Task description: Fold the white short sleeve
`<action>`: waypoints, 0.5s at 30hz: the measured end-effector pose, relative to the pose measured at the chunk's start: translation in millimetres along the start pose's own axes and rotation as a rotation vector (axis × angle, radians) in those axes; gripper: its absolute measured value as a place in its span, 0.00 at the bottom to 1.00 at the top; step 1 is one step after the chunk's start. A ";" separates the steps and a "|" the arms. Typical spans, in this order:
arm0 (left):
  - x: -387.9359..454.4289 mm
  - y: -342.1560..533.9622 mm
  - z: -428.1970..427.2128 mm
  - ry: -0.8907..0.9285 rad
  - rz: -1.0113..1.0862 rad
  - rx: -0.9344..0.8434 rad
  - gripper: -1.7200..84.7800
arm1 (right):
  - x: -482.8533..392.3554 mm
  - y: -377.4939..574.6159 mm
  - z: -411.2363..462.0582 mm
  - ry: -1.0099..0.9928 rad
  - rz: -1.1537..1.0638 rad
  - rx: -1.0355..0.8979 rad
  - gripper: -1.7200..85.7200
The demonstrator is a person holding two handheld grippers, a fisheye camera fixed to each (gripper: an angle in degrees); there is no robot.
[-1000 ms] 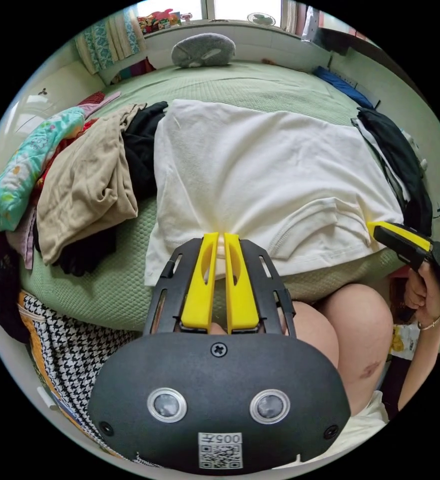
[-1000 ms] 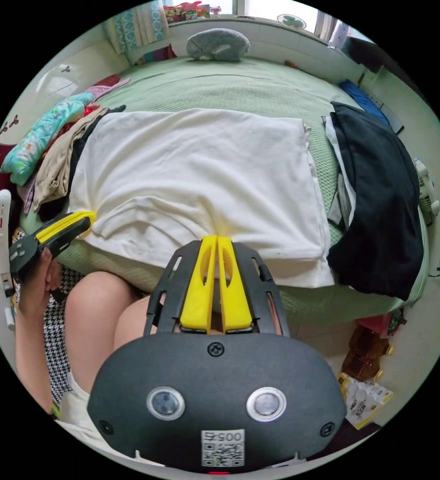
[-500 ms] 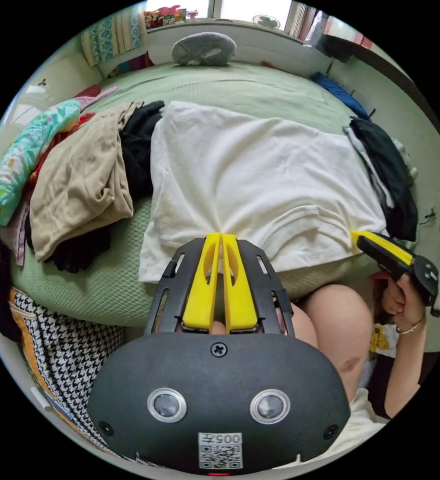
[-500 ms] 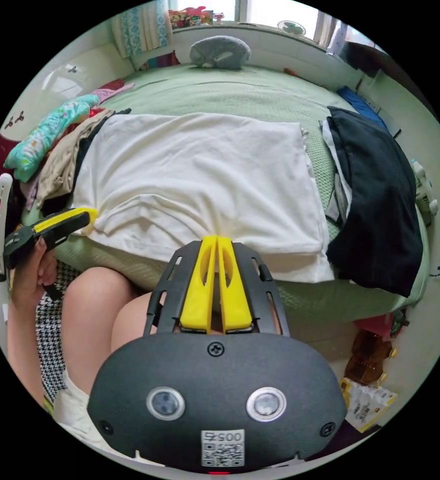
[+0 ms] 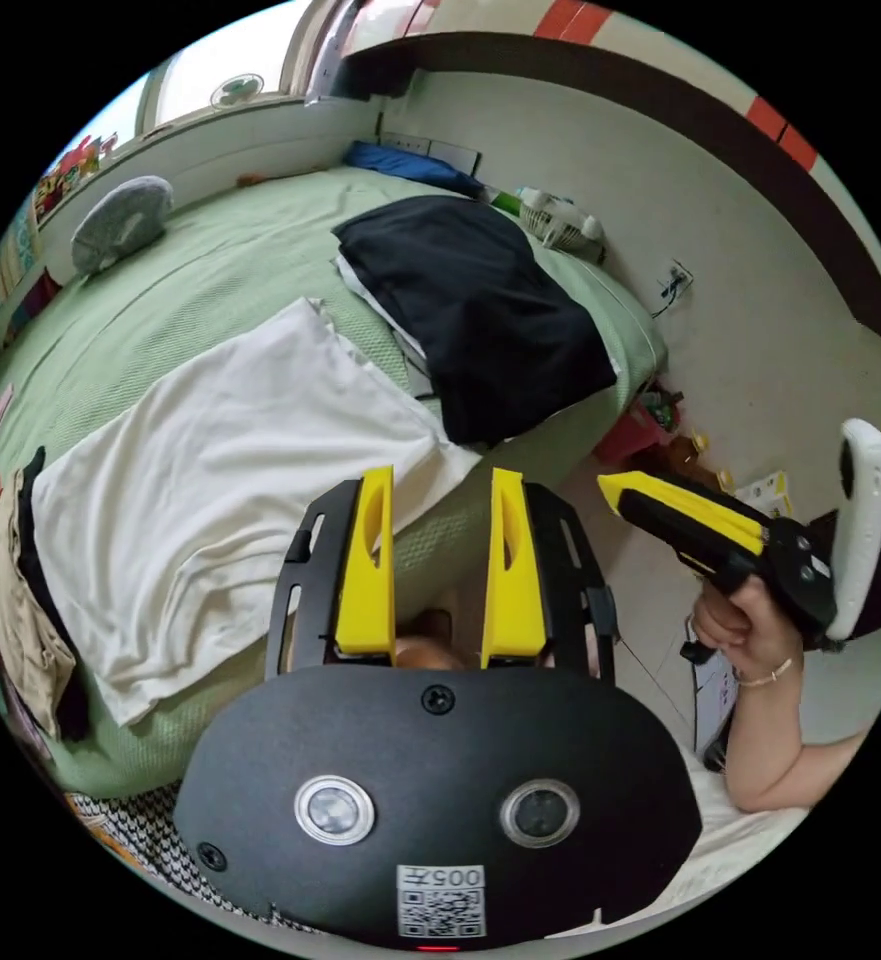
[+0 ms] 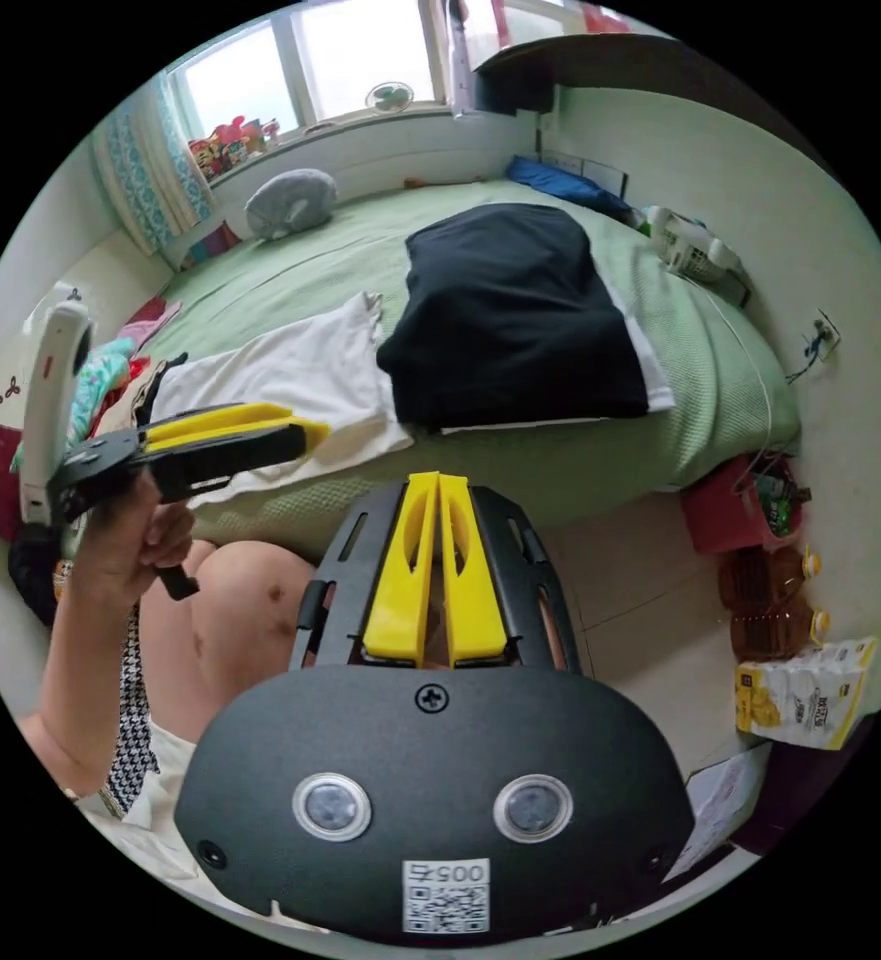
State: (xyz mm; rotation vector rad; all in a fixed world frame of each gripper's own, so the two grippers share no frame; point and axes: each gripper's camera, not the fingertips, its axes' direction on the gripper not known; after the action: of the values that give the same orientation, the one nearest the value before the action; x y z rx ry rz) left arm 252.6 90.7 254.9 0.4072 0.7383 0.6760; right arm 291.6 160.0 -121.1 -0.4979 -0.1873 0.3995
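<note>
The white short sleeve [image 5: 230,480] lies folded into a flat rectangle on the green bed [image 5: 210,270], its near edge at the mattress side. My left gripper [image 5: 440,480] hovers open just off the shirt's right corner, nothing between its jaws. In the right gripper view the shirt [image 6: 300,375] shows beyond the left gripper [image 6: 310,432], held up in a hand. My right gripper [image 6: 437,482] is shut on nothing, out over the bed's edge and apart from the shirt. It also appears, hand-held, as the right gripper [image 5: 610,487] over the floor.
A folded black garment [image 6: 520,310] lies on the bed right of the shirt. Mixed clothes [image 5: 10,600] pile at the bed's left end, and a grey cushion [image 6: 290,200] sits by the window. A red basket [image 6: 730,510], bottles [image 6: 760,590] and a bag stand on the floor. The person's knee [image 6: 240,590] is close.
Both grippers have come off the shirt's near edge and drawn back. The left jaws have opened. Both cameras swung right, toward the black garment and the wall.
</note>
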 end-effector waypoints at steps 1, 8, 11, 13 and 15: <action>7.4 -8.4 13.7 0.001 -0.012 -0.026 0.20 | 8.9 1.3 -1.1 0.008 0.003 0.006 0.01; 40.0 -32.3 65.3 -0.085 -0.012 -0.069 0.20 | 38.0 -0.2 19.6 0.011 0.007 -0.027 0.01; 48.0 -37.5 74.9 -0.103 -0.024 -0.061 0.18 | 42.6 -3.6 33.1 -0.014 -0.010 -0.048 0.01; 55.0 -40.8 81.2 -0.117 -0.020 -0.058 0.17 | 45.8 -7.2 44.3 -0.021 -0.019 -0.063 0.01; 59.9 -43.9 84.7 -0.121 -0.029 -0.060 0.17 | 48.0 -10.4 52.2 -0.034 -0.027 -0.074 0.01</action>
State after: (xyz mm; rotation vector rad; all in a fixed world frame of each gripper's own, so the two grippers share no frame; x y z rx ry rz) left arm 365.2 91.4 259.1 0.3784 0.6073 0.6390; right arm 324.4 193.8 -67.0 -0.5606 -0.2419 0.3756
